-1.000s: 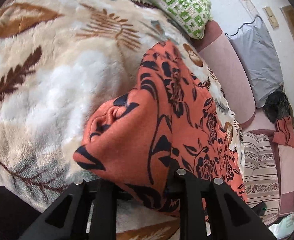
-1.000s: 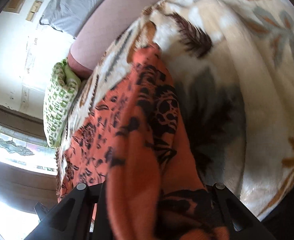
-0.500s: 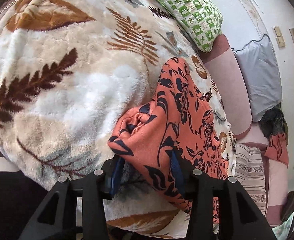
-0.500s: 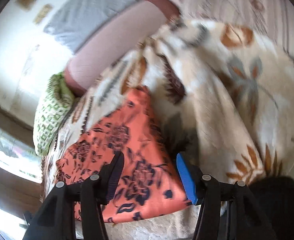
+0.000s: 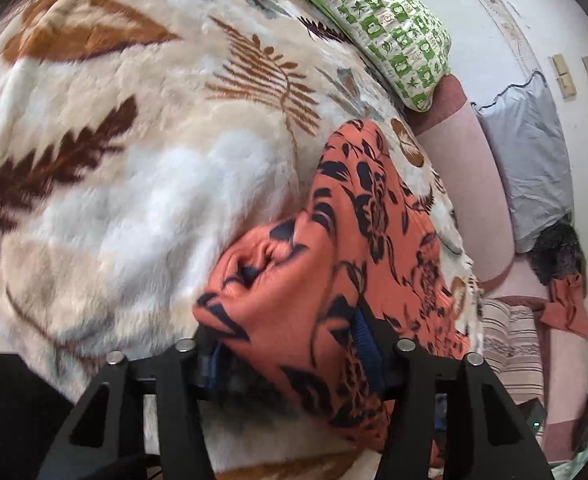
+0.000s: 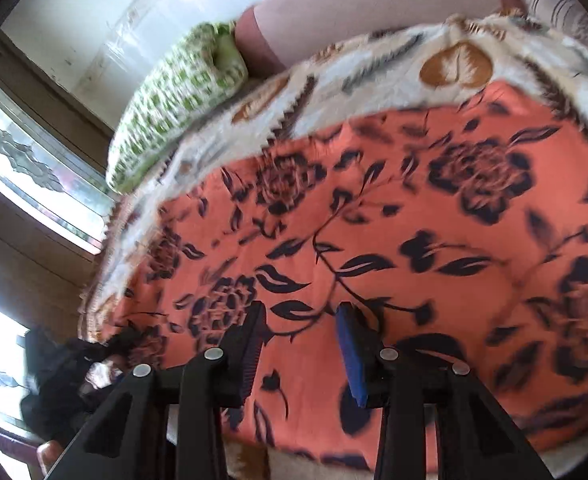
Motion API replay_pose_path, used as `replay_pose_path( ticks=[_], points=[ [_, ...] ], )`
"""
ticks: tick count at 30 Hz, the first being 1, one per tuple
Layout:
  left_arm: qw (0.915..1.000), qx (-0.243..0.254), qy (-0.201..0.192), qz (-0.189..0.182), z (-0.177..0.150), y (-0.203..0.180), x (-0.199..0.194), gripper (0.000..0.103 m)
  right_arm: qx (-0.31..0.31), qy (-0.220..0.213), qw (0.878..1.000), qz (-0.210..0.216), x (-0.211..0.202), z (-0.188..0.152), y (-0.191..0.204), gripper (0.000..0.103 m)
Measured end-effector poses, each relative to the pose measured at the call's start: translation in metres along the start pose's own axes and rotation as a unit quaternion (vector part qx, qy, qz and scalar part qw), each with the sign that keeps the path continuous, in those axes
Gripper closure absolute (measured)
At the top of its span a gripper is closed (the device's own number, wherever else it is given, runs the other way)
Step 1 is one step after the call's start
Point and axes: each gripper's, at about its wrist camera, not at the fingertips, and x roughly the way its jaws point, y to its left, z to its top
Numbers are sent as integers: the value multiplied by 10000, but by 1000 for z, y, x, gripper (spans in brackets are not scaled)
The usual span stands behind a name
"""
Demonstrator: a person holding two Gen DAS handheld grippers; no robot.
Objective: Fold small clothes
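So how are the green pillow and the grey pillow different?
The green pillow has a busy pattern of little green and white squares, while the grey pillow is plain with a dark edge. The green pillow lies at the top of the furry leaf blanket, while the grey pillow leans against the wall beyond the pink cushion. Both look soft and puffy.

Setting: a home, a bedroom or sitting room. Work surface is a plush leaf-print blanket (image 5: 142, 168) spread over a bed or couch. Far side: 1 green-and-white patterned pillow (image 5: 390, 36) against a pink bolster (image 5: 466, 168), with a grey pillow (image 5: 534, 152) to its right. Painted white wall (image 5: 506, 12) carries a light switch (image 5: 563, 76). Right wrist view shows a patterned-glass window (image 6: 26, 160) at left.
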Motion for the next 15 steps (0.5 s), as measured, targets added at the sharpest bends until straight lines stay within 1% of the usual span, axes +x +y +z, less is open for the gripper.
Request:
replay_pose_path(
  ticks=[1, 2, 5, 8, 9, 11, 12, 15],
  points=[
    [10000, 14, -16, 19, 1, -1, 1, 62, -116, -70, 9999, -20, 1, -2, 0, 63],
    [10000, 50, -41, 34, 1, -2, 2, 67, -373, -214, 9990, -76, 3, -5, 3, 64],
    [9993, 294, -157, 137, -3, -10, 0, 76, -748, -246, 9968, -130, 3, -11, 8, 64],
    [9973, 636, -316, 176, -5, -26, -11, 79, -931, -301, 9952, 34, -2, -15, 3, 65],
    [9955, 841, -397, 194, -6, -35, -16, 80, -893, -314, 9954, 133, -5, -16, -3, 66],
    [9904, 1243, -565, 207, -9, -56, -28, 81, -732, -311, 9965, 257, -7, -16, -12, 71],
    [9881, 1392, -624, 208, -12, -65, -33, 81, -743, -294, 9964, 287, -6, -16, -13, 71],
    [9776, 1926, -819, 225, -22, -97, -47, 81, -988, -376, 9942, 208, -6, -20, -10, 72]
  ],
)
